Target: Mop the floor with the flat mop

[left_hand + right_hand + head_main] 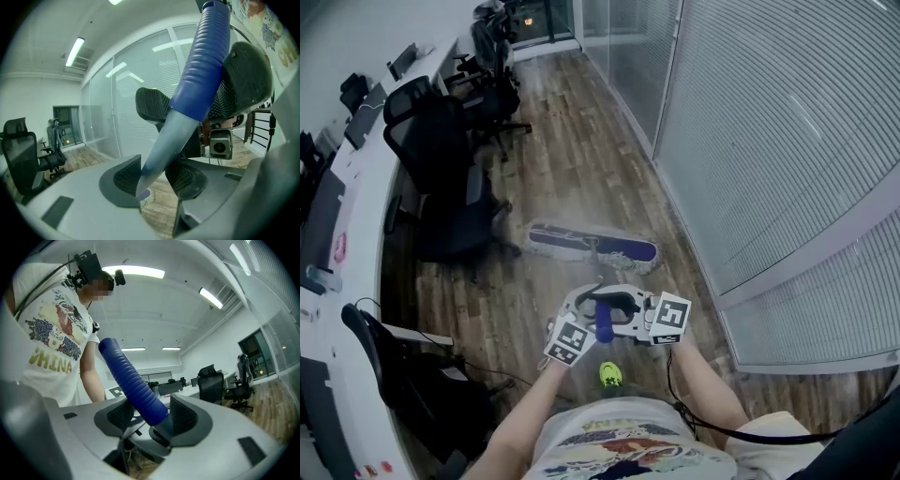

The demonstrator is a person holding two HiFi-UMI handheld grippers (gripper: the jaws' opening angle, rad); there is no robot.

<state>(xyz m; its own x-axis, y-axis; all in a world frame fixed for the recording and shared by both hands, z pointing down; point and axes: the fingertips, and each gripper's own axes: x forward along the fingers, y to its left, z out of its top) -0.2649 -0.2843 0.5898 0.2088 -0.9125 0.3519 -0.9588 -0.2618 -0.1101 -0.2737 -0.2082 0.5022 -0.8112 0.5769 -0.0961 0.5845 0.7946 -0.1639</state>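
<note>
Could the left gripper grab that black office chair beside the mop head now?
Probably not: the left gripper is clamped on the flat mop's blue-gripped handle, and the black office chair stands well away across wooden floor.

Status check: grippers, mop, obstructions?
Both clamped on mop handle: left gripper, right gripper. Mop head flat on wood floor ahead. Office chair close to its left end, glass wall at right.
</note>
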